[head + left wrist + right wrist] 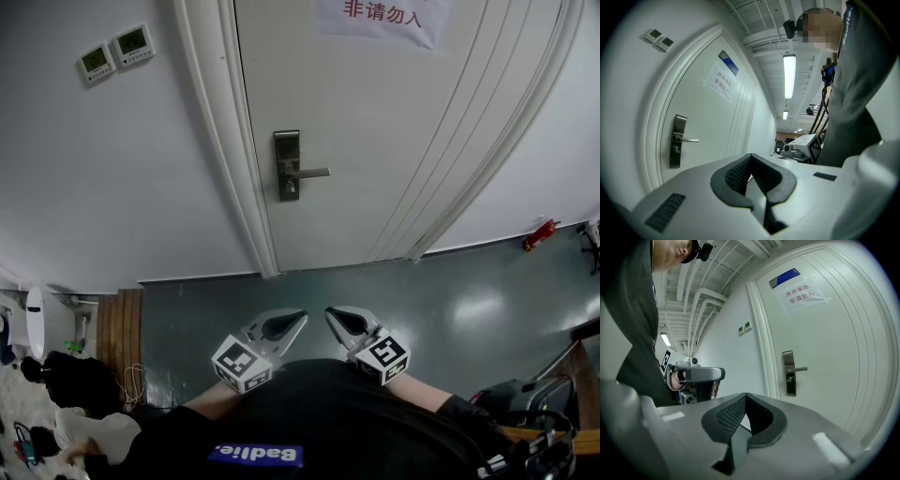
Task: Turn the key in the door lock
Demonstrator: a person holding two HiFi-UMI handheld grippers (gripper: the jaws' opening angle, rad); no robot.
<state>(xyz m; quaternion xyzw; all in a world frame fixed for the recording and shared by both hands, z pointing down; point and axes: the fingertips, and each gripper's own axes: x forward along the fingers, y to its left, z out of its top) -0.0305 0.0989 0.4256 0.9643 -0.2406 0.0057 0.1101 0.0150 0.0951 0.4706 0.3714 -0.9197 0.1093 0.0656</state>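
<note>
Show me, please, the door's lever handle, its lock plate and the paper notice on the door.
lever handle point(314, 172): head view, middle of the horizontal lever.
lock plate point(287, 145): head view, upper part of the metal plate.
paper notice point(380, 21): head view, centre of the visible sheet.

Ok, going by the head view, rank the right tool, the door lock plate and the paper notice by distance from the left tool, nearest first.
1. right tool: right beside the left tool, on its right.
2. door lock plate: ahead, at mid height.
3. paper notice: well above the lock plate, at the view's top edge.
</note>
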